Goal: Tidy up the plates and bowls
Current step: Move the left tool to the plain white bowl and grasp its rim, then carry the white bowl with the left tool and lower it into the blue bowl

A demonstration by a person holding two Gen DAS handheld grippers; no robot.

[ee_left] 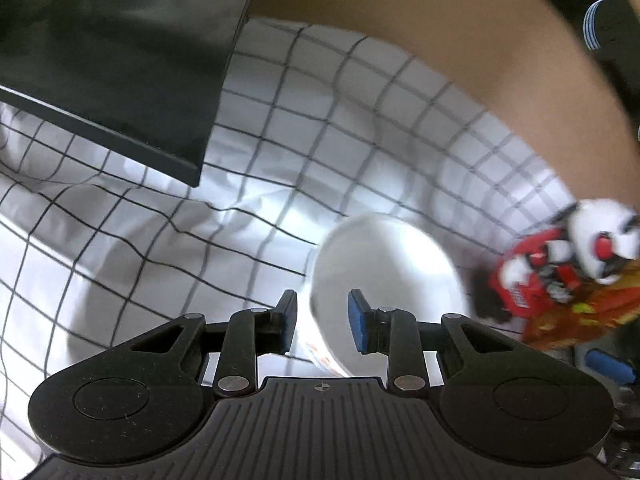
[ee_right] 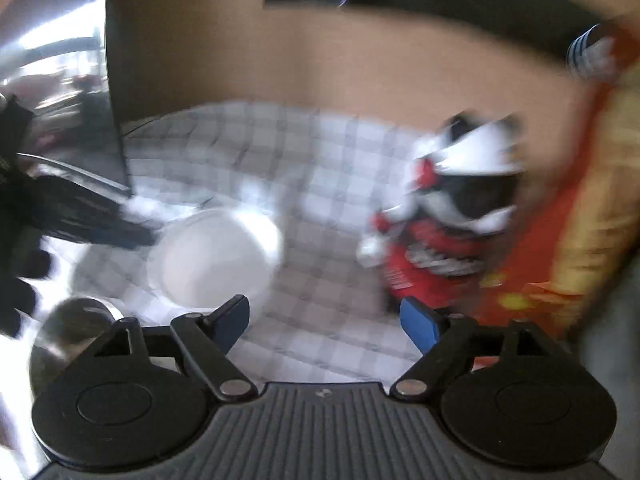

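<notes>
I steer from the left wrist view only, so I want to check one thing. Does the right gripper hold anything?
Observer: No. The right gripper is open, and nothing is between its fingers.
Operator: Is there other dishware that I cannot see?
Observer: Yes. What looks like a shiny metal bowl lies at the lower left of the right wrist view, near the white bowl.
Operator: How does my left gripper meet the white bowl, seen from outside?
Observer: The left gripper comes in from the left, with its tip at the bowl's left rim.

Each hand-held gripper [ee_left: 322, 322] is black, ribbed, with blue pads [ee_right: 418, 322].
</notes>
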